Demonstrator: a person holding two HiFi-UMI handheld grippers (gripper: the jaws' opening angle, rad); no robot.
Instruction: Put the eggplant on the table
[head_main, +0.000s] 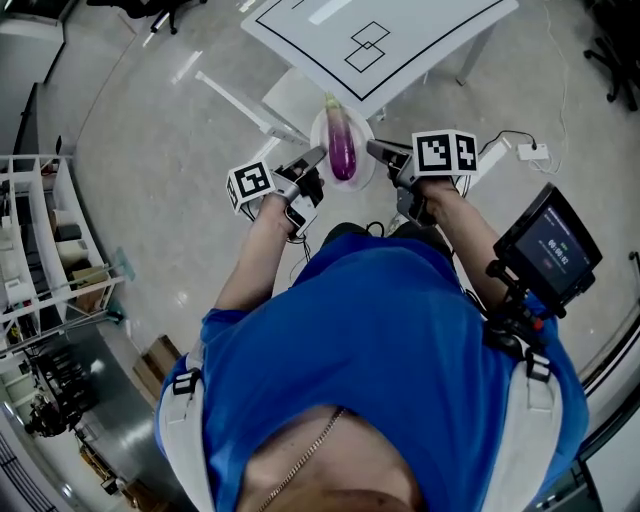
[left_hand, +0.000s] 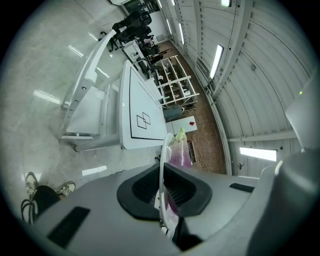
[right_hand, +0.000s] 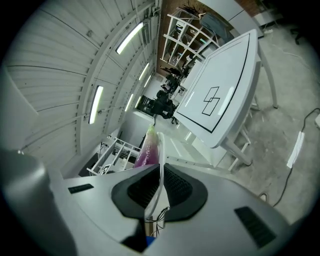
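A purple eggplant (head_main: 342, 150) with a green stem lies on a small white plate (head_main: 363, 180), held in the air just short of the white table (head_main: 400, 50). My left gripper (head_main: 318, 156) is shut on the plate's left rim and my right gripper (head_main: 373, 149) on its right rim. In the left gripper view the plate (left_hand: 162, 160) runs edge-on between the jaws of the left gripper (left_hand: 162, 189), with the eggplant (left_hand: 180, 153) beyond. The right gripper view shows the same: plate (right_hand: 160, 162), right gripper (right_hand: 158, 192), eggplant (right_hand: 148, 151). The table (left_hand: 142, 117) (right_hand: 215, 100) carries black square outlines.
A white shelf rack (head_main: 40, 250) stands at the left, with cardboard boxes (head_main: 155, 365) near it. A screen device (head_main: 550, 245) sits at the person's right side. A power strip and cable (head_main: 530, 152) lie on the floor right of the table. White frame bars (head_main: 235, 100) stand left of the table.
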